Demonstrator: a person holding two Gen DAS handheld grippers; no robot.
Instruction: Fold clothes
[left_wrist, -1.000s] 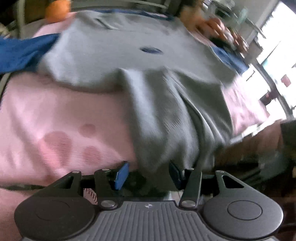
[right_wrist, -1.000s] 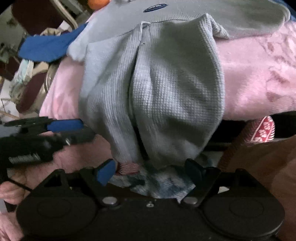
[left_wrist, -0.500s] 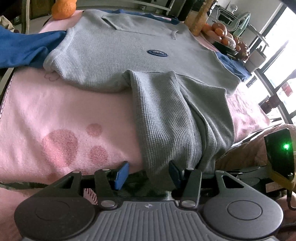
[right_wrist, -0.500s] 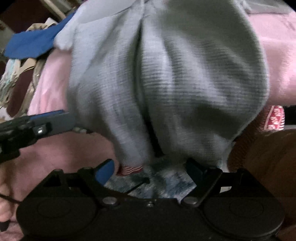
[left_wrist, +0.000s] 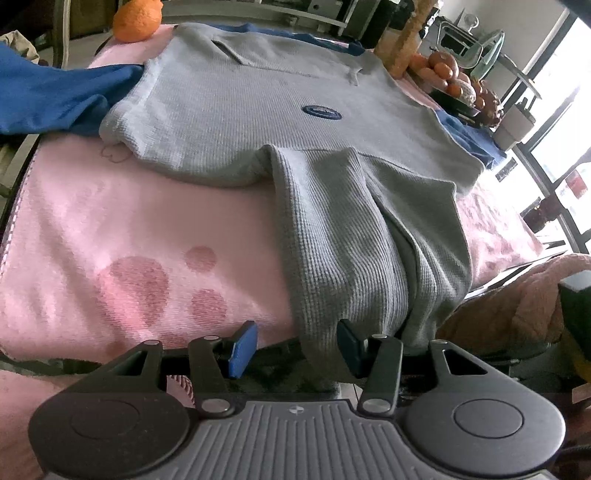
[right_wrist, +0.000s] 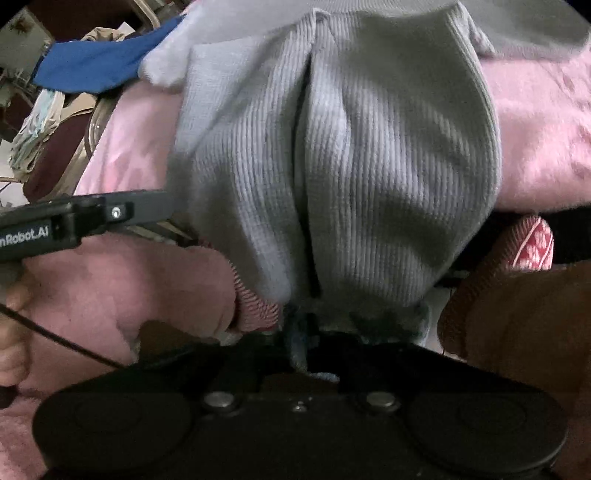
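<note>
The right gripper (right_wrist: 314, 332), spread wide a second ago, is closing on the hem of the grey waffle-knit shirt (right_wrist: 369, 166) at lower centre (pads hidden by cloth). The left gripper (left_wrist: 295, 345) stays half-spread, pinching nothing. The fold can begin.

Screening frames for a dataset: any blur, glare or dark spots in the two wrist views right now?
Left wrist view: sharp; windows at right blown out; fisheye bends the pink blanket. Right wrist view: dimmer; grey shirt fills the frame and reads soft; right gripper lost in shadow, jaws closing under the hem, fingers indistinct.
</note>
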